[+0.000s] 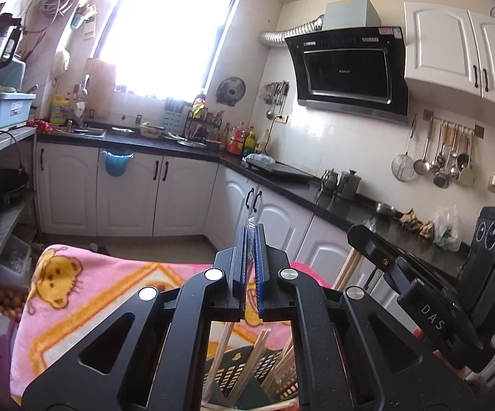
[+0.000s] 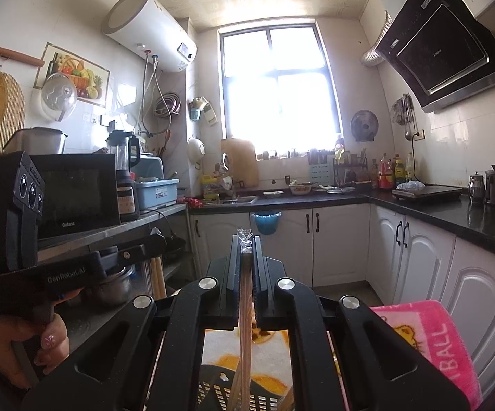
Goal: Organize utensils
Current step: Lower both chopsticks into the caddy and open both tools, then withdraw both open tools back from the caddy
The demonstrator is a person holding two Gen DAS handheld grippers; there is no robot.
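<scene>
Black fingers of the right gripper (image 2: 246,239) are pinched on a pair of wooden chopsticks (image 2: 245,308) in a clear wrapper, whose crinkled tip sticks out just past the fingertips. These two sticks run back between the fingers and slant down toward a dark slotted utensil basket (image 2: 220,390) below.

Fingers of the left gripper (image 1: 254,236) are pressed together on a bit of clear wrapper (image 1: 250,221) that pokes out at their tips; whether sticks hang from it cannot be told from this view. Under that gripper, several loose chopsticks (image 1: 254,356) stand tilted in the same basket (image 1: 233,373); their exact count is hidden by the gripper body.

Beneath the basket lies a pink blanket (image 1: 76,294) printed with a yellow bear. One hand (image 2: 42,339) shows in the right wrist view, wrapped around the left gripper's handle.

Farther out, a black bench (image 1: 333,198) runs along two walls, bearing two metal pots (image 1: 341,181) and a cluster of bottles (image 1: 244,138). One range hood (image 1: 350,65) hangs above, and a row of ladles (image 1: 442,157) hangs beside it.
</scene>
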